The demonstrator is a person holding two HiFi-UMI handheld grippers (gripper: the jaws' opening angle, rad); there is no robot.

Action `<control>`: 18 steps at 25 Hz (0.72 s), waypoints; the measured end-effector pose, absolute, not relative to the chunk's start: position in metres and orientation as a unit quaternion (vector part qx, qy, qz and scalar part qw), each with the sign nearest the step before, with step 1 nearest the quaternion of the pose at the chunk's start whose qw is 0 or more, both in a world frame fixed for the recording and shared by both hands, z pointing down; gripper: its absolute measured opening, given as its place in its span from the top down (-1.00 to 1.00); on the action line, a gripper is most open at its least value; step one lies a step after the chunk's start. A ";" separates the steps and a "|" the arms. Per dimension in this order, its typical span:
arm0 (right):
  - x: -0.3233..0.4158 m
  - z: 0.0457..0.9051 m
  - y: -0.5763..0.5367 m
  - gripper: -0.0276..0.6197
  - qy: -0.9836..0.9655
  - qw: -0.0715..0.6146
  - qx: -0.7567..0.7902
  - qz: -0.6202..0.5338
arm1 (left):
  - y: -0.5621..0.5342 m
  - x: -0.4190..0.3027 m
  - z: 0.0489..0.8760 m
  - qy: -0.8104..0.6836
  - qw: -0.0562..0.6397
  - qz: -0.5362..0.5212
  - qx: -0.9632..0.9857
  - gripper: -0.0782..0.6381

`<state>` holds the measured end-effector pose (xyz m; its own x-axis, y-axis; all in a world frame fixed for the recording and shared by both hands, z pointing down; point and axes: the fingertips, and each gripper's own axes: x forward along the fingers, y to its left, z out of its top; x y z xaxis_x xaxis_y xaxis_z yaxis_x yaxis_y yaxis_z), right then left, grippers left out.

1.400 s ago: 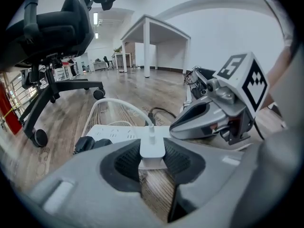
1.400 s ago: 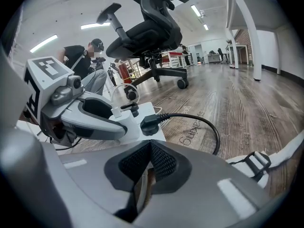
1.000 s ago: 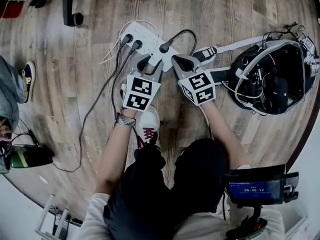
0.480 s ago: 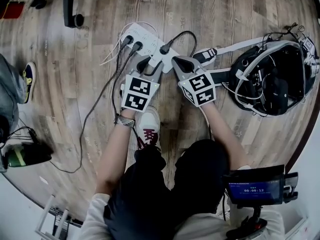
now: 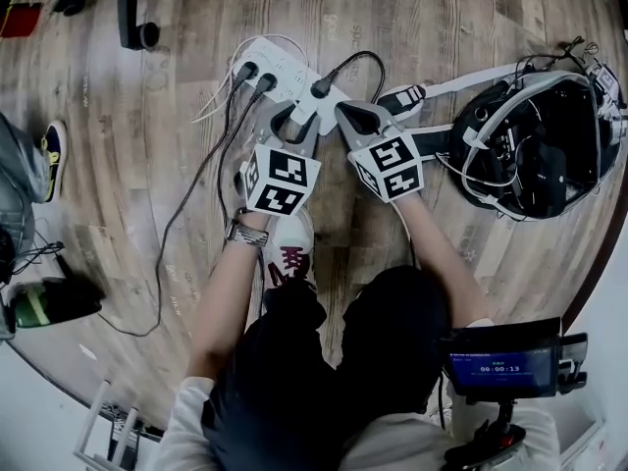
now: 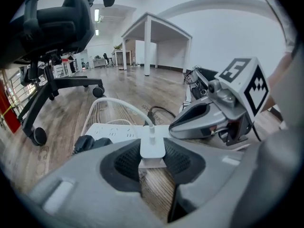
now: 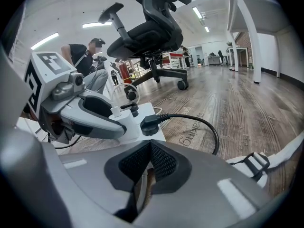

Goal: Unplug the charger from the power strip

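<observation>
A white power strip (image 5: 280, 67) lies on the wooden floor. A white charger (image 6: 152, 148) with a white cable stands in its near end. My left gripper (image 5: 291, 124) reaches over that end with the charger between its pads. The jaws are closing and the pads lie against the charger's two sides (image 6: 152, 161). My right gripper (image 5: 345, 114) is shut with nothing in it, its tip (image 7: 149, 148) at the strip's (image 7: 145, 109) near end, beside a black plug (image 7: 148, 124). From the left gripper view its grey finger (image 6: 194, 122) lies over the strip's (image 6: 111, 131) right end.
Two more black plugs (image 5: 253, 77) sit further along the strip, their cables trailing left. A black helmet rig (image 5: 535, 155) with straps lies at the right. A chair base (image 5: 132, 8) stands beyond the strip. My shoe (image 5: 287, 248) is just behind the left gripper.
The left gripper has rolled slightly about the charger. Both hands stay where they were at the strip's end.
</observation>
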<state>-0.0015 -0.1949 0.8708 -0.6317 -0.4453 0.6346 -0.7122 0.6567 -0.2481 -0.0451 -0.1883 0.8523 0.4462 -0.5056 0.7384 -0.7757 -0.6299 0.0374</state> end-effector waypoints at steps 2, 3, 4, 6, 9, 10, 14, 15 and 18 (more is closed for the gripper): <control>-0.001 0.872 -0.194 0.91 -0.869 0.273 0.332 0.246 | -0.188 -0.045 0.853 -0.389 0.182 0.367 0.825 0.39; -0.001 0.872 -0.194 0.91 -0.869 0.274 0.332 0.245 | -0.188 -0.044 0.853 -0.390 0.180 0.371 0.823 0.39; 0.000 0.872 -0.194 0.91 -0.868 0.274 0.333 0.244 | -0.188 -0.043 0.853 -0.390 0.178 0.375 0.822 0.39; 0.002 0.872 -0.194 0.91 -0.868 0.275 0.335 0.243 | -0.188 -0.041 0.853 -0.390 0.176 0.379 0.821 0.39; 0.001 0.872 -0.194 0.91 -0.868 0.275 0.336 0.242 | -0.188 -0.042 0.854 -0.388 0.187 0.373 0.822 0.39; 0.001 0.872 -0.194 0.91 -0.868 0.274 0.336 0.242 | -0.188 -0.043 0.853 -0.386 0.197 0.366 0.823 0.39; 0.001 0.871 -0.195 0.91 -0.868 0.273 0.337 0.240 | -0.189 -0.048 0.851 -0.383 0.248 0.329 0.827 0.38; 0.001 0.870 -0.195 0.91 -0.868 0.273 0.337 0.240 | -0.189 -0.048 0.851 -0.384 0.257 0.321 0.827 0.38; 0.001 0.870 -0.194 0.91 -0.868 0.273 0.338 0.241 | -0.190 -0.049 0.851 -0.384 0.270 0.307 0.828 0.37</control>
<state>0.0008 -0.1942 0.8702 -0.6227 -0.4546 0.6368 -0.7177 0.6561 -0.2334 -0.0487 -0.1896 0.8508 0.5169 -0.4696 0.7157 -0.8015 -0.5591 0.2121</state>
